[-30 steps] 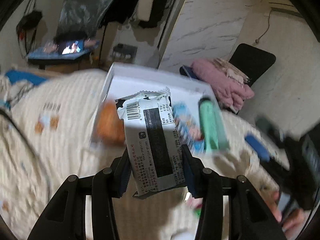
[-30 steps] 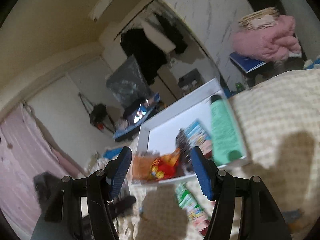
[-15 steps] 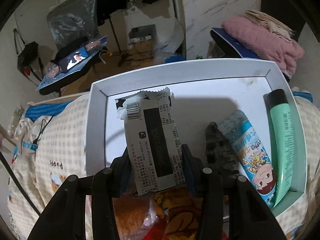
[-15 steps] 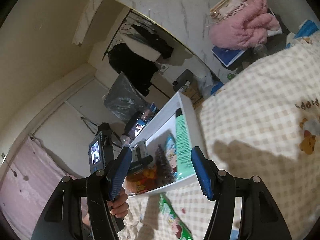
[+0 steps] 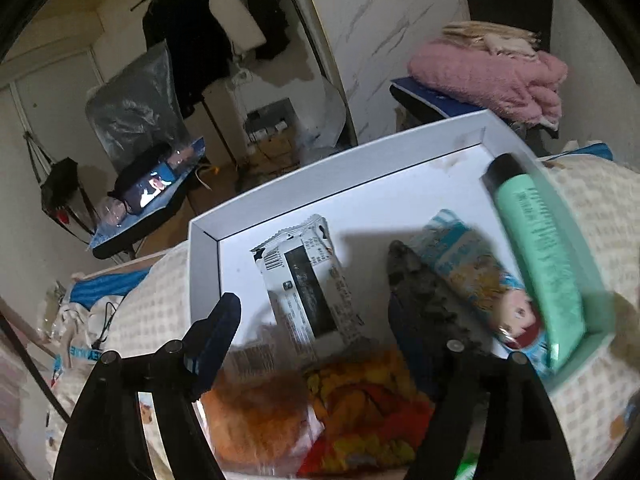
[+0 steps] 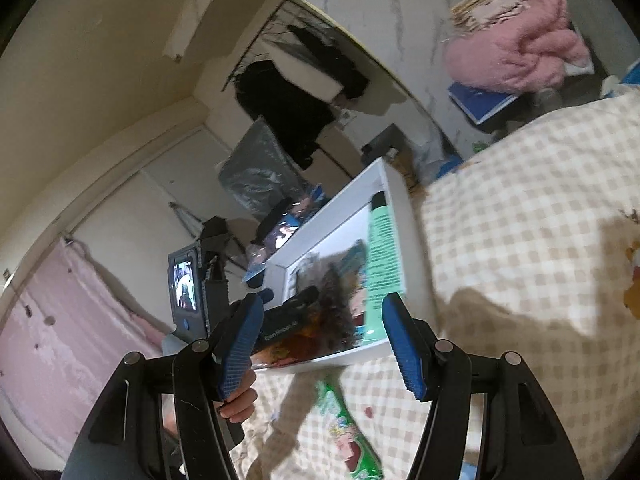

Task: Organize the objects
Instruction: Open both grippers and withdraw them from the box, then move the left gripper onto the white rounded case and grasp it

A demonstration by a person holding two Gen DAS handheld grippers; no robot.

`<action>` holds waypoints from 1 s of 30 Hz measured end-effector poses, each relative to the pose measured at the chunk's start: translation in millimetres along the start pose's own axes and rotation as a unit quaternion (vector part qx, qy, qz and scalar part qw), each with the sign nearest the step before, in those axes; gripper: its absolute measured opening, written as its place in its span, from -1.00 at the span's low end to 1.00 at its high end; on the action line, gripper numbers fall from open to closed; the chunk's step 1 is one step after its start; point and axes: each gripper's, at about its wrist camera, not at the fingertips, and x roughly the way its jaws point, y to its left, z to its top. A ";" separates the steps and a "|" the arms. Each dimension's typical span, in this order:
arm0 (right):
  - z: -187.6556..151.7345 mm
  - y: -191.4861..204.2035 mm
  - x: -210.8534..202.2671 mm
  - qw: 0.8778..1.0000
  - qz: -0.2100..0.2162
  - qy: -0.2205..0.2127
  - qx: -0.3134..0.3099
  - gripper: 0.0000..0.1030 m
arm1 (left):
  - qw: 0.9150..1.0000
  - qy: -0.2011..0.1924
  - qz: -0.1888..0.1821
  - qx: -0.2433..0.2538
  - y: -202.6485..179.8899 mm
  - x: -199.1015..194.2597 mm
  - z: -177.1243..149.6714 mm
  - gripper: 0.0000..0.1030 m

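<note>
A white tray (image 5: 280,196) lies on the checked bedspread. In it are a white snack packet with a barcode (image 5: 308,280), a black hair clip (image 5: 424,292), a blue cartoon tube (image 5: 480,280), a mint-green tube (image 5: 540,248) and an orange-red snack bag (image 5: 352,408) at the near edge. My left gripper (image 5: 316,340) is open and empty just above the tray's near side. My right gripper (image 6: 324,340) is open and empty, off to the tray's (image 6: 340,208) right. A green cartoon packet (image 6: 348,428) lies on the bedspread below it.
The checked bedspread (image 6: 520,260) stretches to the right of the tray. A pink blanket (image 5: 488,72) sits on a chair behind the bed. A small table with a lit phone (image 5: 156,188) stands at the back left. The left gripper's handle (image 6: 192,280) shows in the right wrist view.
My left gripper has opened and let go of the white snack packet, which now lies in the tray. The gripper has drawn back a little. My right gripper has stayed open.
</note>
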 end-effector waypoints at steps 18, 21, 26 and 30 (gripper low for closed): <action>-8.7 3.7 13.6 0.998 0.051 0.031 0.000 0.52 | 0.996 0.047 -0.080 -0.018 -25.0 -99.1 -88.1 0.61; -10.8 6.2 18.2 0.997 0.059 0.045 -0.005 0.52 | 0.990 0.042 -0.119 -0.064 -18.4 -106.4 -113.1 0.69; -15.8 16.8 24.7 0.997 0.040 0.056 -0.032 0.53 | 0.980 0.058 -0.154 -0.114 -13.8 -93.8 -128.2 0.70; -21.2 27.7 30.8 0.996 0.041 0.067 -0.046 0.54 | 0.980 0.054 -0.167 -0.094 -23.1 -95.1 -143.3 0.70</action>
